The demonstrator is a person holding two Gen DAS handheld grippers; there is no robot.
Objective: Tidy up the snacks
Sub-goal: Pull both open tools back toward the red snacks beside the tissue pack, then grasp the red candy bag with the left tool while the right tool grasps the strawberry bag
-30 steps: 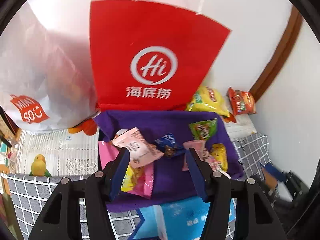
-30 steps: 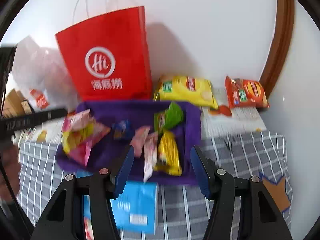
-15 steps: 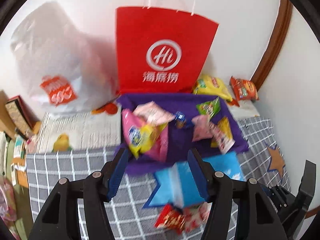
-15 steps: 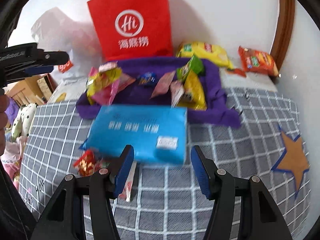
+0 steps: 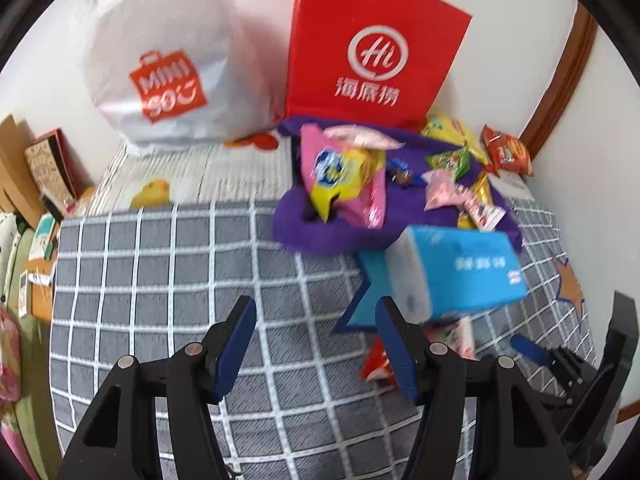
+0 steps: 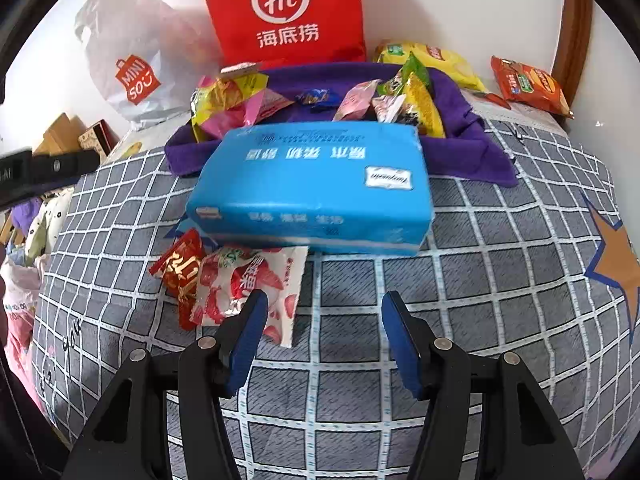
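Blue pack [image 6: 308, 188]: landmark; lies flat on the grey checked cover [image 6: 480, 280], its far edge on the near rim of the purple cloth [image 6: 472, 152].
Purple cloth: beyond the pack, at the foot of the red bag [image 6: 284, 12]; carries a heap of small packets, among them a pink-and-yellow packet [image 5: 344, 176] and a green packet [image 6: 412, 72].
Strawberry packet [image 6: 252, 284]: loose, just before the pack's near left corner, one edge tucked under it; part of it lies beneath a red-gold packet [image 6: 180, 272].
Stray packets: a yellow bag [image 6: 440, 64] and an orange packet [image 6: 528, 84] beyond the pack and to its right, off the cloth.
Right gripper [image 6: 324, 336]: tongs spread, nothing between them; hangs over bare cover before the pack, its left finger [image 6: 248, 328] over a corner of the strawberry packet.
Left gripper [image 5: 316, 348]: tongs spread and empty; hangs before the pack's left end, over bare cover.
Step in hand (judged): picking up the two loose packets before the pack, to join the heap on the cloth.
Doing it well: shift the right gripper left until the strawberry packet's free edge sits between the fingers; pinch a seam, not the puffed middle; draw it toward the viewer to free the tucked edge.
Risk: film is slick and thin; a flat approach may push it further under the pack.
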